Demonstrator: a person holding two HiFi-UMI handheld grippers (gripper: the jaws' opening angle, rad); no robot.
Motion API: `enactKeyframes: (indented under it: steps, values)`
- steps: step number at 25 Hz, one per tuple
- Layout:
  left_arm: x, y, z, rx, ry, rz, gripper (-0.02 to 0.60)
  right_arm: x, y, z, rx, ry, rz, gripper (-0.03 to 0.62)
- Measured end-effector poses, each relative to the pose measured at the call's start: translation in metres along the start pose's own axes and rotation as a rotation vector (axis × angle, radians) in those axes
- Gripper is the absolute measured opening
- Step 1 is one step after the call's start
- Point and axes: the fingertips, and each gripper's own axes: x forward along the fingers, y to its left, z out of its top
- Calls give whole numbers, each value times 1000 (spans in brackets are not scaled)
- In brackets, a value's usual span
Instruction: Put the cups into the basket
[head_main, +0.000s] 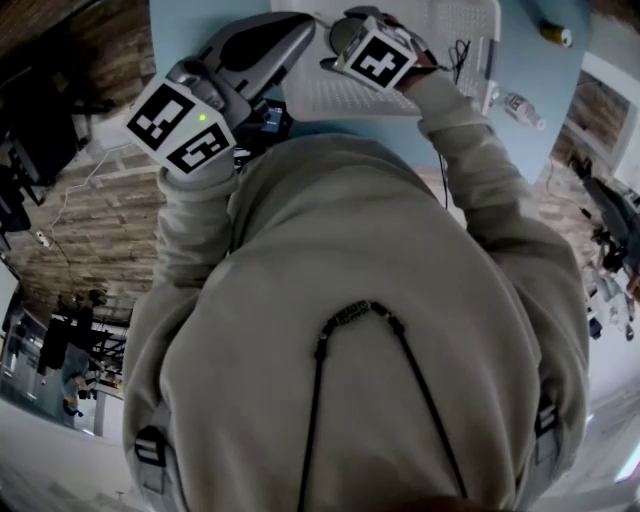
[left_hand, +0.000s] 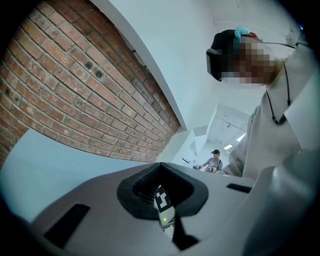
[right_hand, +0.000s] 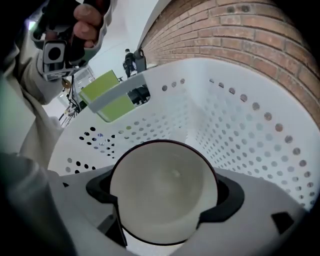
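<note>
Head view shows a person in a pale hoodie (head_main: 360, 330) leaning over a light-blue table (head_main: 545, 75), a gripper in each hand. A white perforated basket (head_main: 445, 30) sits on the table at 12 o'clock. The right gripper (head_main: 372, 50) reaches over the basket, its marker cube facing up. The left gripper (head_main: 265, 42) is at 10 o'clock, just beside the basket's left edge and angled toward 1 o'clock.

Right gripper view has the jaws clamped on a cup (right_hand: 162, 192), cream inside with a dark rim, its mouth turned toward the camera. The basket's dotted walls curve around the cup from 9 o'clock through 3 o'clock, so it is held within the basket. I cannot tell whether it touches the bottom. A green block (right_hand: 106, 97) sits at the rim at 10 o'clock, and a hand (right_hand: 87, 20) holding the other gripper shows at 11 o'clock.

Left gripper view points up at a brick wall (left_hand: 75, 90). Its jaws are drawn together with only a narrow slit between them, holding nothing.
</note>
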Motion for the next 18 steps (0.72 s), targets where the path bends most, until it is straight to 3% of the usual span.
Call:
enactKeyframes:
  steps: [9, 18]
  values:
    - [-2, 11, -4, -19, 3, 13, -2, 50, -4, -36, -41, 123, 33, 439]
    - [0, 13, -5, -23, 3, 13, -2, 67, -3, -49, -115, 174, 10, 439]
